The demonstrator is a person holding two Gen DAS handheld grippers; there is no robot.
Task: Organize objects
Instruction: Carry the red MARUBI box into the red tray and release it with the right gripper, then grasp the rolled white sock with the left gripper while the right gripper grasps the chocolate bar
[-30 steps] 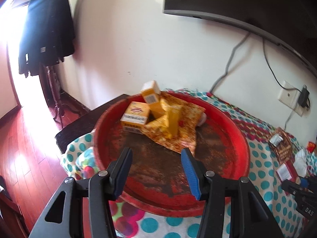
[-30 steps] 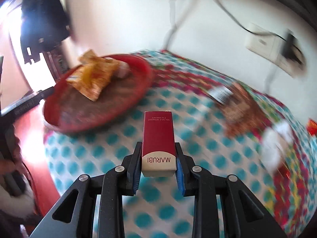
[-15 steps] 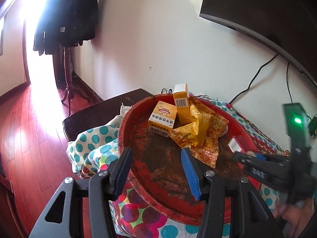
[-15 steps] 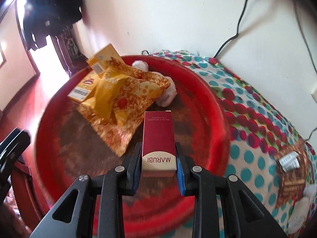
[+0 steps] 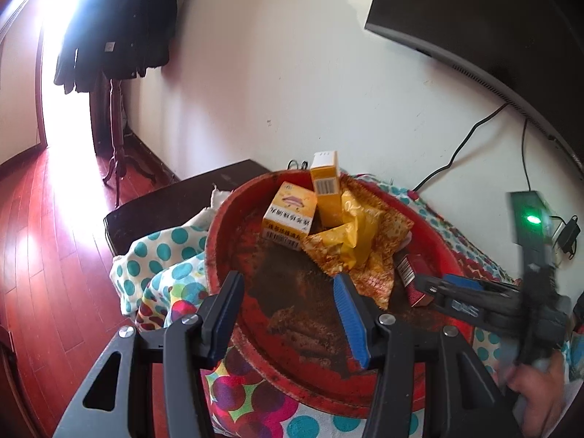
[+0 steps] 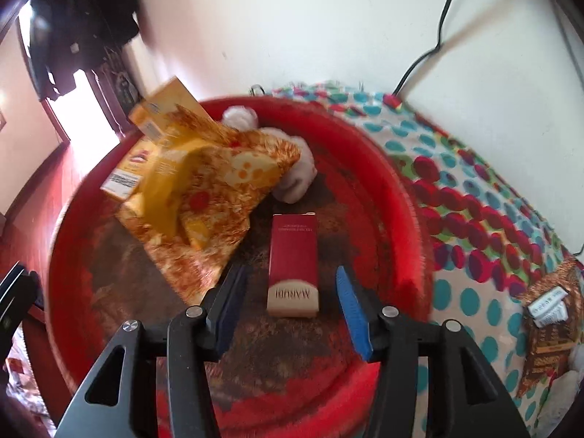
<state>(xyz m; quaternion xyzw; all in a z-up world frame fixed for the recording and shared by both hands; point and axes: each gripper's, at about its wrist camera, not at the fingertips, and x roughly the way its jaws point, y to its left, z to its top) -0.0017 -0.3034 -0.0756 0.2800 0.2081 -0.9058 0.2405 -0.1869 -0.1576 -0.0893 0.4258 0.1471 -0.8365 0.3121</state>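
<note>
A round red tray (image 6: 398, 197) with a worn dark floor sits on a polka-dot cloth; it also shows in the left wrist view (image 5: 219, 241). A dark red MARUBI box (image 6: 293, 262) lies flat in the tray between the open fingers of my right gripper (image 6: 288, 306), apart from both pads. The box also shows in the left wrist view (image 5: 410, 273). My left gripper (image 5: 290, 306) is open and empty over the tray's near side. Two yellow boxes (image 5: 290, 217) and a yellow snack bag (image 5: 359, 244) lie at the tray's far side.
A white crumpled thing (image 6: 295, 179) lies behind the snack bag (image 6: 204, 179). A brown packet (image 6: 547, 325) lies on the cloth at right. A wall with cables and a dark screen (image 5: 474, 14) stands behind. A dark low table (image 5: 164, 200) and red wood floor are at left.
My right gripper has opened and let go of the red box, which now lies in the tray. The left gripper has drifted slightly; it stays open.
</note>
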